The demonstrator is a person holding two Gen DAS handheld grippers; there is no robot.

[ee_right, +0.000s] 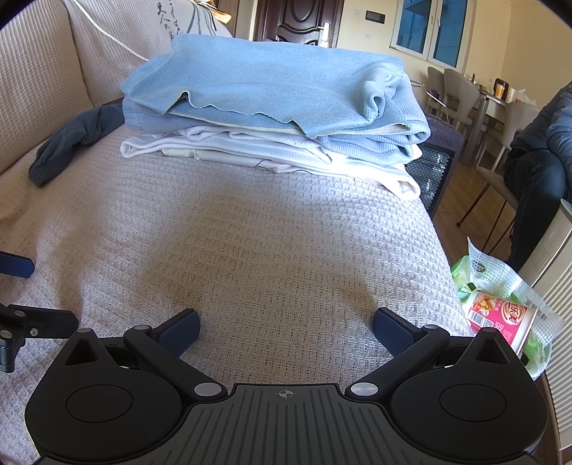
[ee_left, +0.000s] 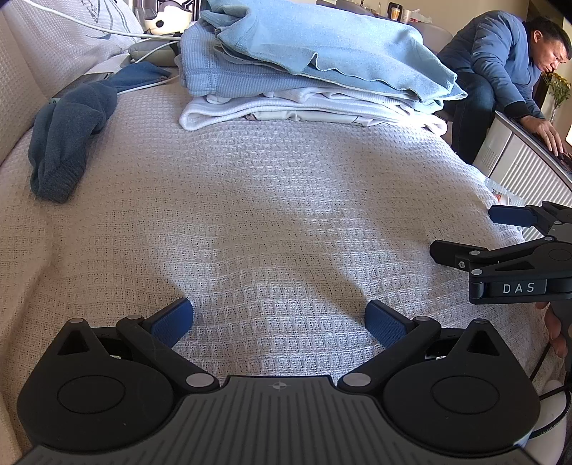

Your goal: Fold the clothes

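Note:
A stack of folded clothes (ee_left: 307, 71) (ee_right: 279, 118) rests at the far end of the beige waffle-weave sofa cover (ee_left: 268, 221) (ee_right: 268, 243), light blue pieces on top of white ones. A crumpled dark blue garment (ee_left: 68, 139) (ee_right: 75, 139) lies at the far left by the backrest. My left gripper (ee_left: 279, 322) hovers open over bare cover with nothing between its blue pads. My right gripper (ee_right: 286, 329) is likewise open and holds nothing; it also appears in the left wrist view as the right gripper (ee_left: 464, 232) at the right edge.
A person in a blue jacket (ee_left: 500, 60) sits to the right, hand on a laptop. A plastic bag with a pink cup (ee_right: 500, 311) lies off the sofa's right edge. White cables (ee_left: 107, 32) and a white device lie behind the stack. Dining chairs (ee_right: 461, 93) stand beyond.

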